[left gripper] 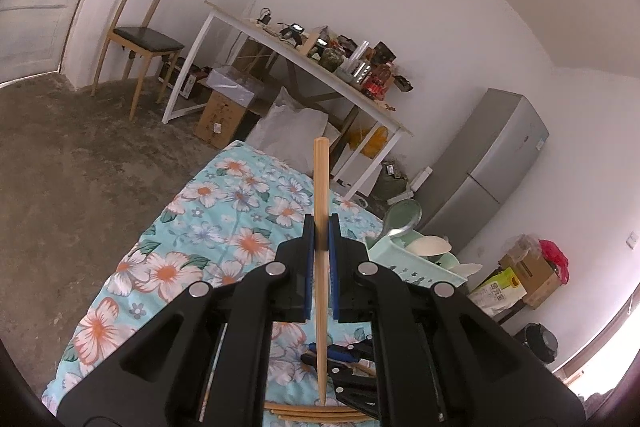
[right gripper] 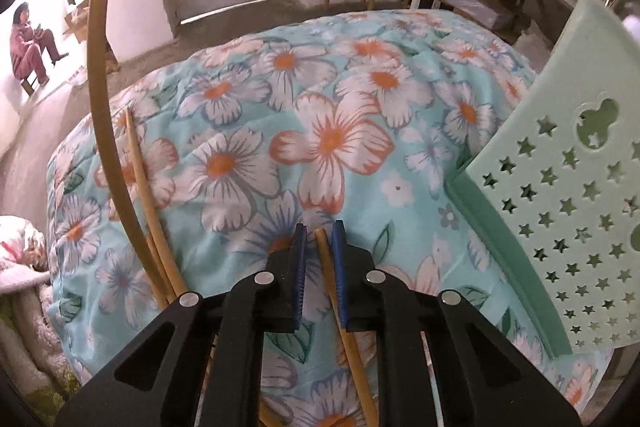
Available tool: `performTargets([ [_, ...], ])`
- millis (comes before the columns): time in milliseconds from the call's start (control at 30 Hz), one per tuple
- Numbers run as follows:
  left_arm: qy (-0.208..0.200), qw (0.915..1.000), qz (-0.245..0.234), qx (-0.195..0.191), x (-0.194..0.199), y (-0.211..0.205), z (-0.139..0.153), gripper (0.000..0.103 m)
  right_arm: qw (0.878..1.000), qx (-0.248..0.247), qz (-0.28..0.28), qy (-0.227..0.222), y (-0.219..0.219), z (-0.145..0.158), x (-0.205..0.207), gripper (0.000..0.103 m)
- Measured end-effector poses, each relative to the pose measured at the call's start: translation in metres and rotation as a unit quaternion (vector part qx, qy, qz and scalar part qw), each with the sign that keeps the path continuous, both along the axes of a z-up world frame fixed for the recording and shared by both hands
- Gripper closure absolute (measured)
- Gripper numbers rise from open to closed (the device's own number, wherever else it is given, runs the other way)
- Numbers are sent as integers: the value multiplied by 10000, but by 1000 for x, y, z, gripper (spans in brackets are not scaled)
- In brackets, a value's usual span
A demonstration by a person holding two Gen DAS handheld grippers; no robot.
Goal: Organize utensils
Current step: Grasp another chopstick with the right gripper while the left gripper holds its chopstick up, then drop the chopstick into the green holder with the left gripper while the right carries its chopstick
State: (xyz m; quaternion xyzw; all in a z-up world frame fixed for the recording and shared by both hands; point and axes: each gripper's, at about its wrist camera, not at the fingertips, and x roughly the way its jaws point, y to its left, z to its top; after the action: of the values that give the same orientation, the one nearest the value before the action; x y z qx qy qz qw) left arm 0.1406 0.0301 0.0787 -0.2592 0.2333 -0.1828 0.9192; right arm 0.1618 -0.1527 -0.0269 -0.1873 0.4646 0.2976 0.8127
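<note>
On the floral quilt point(right gripper: 328, 131), our left gripper point(left gripper: 320, 227) clamps a chopstick point(left gripper: 321, 187) upright, with the green utensil basket point(left gripper: 404, 255) just right of it. Our right gripper point(right gripper: 319, 239) brackets another chopstick point(right gripper: 334, 279) lying along its fingers, left of that basket; whether the jaws pinch it, we cannot tell.

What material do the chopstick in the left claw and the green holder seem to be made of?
The chopstick in the left claw looks like bamboo or light wood: matte tan, faint lengthwise grain. The green holder looks like moulded plastic: smooth, uniform mint colour, star-shaped cut-outs.
</note>
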Motion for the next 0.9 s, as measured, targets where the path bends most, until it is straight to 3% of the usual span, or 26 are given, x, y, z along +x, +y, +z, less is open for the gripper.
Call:
performTargets([
  [200, 53, 9997, 250, -11, -5, 11, 1, 97, 9999, 86, 93, -11, 0, 13, -1, 95],
  [433, -158, 9993, 322, 48, -15, 15, 23, 97, 9917, 885, -677, -649, -52, 83, -17, 95],
  [667, -457, 9989, -43, -18, -16, -7, 55, 97, 9521, 1817, -1850, -1619, -129, 157, -65, 96],
  [900, -836, 9953, -437, -206, -4, -45, 96, 97, 9076, 2489, -2610, -2149, -176, 180, -109, 96],
])
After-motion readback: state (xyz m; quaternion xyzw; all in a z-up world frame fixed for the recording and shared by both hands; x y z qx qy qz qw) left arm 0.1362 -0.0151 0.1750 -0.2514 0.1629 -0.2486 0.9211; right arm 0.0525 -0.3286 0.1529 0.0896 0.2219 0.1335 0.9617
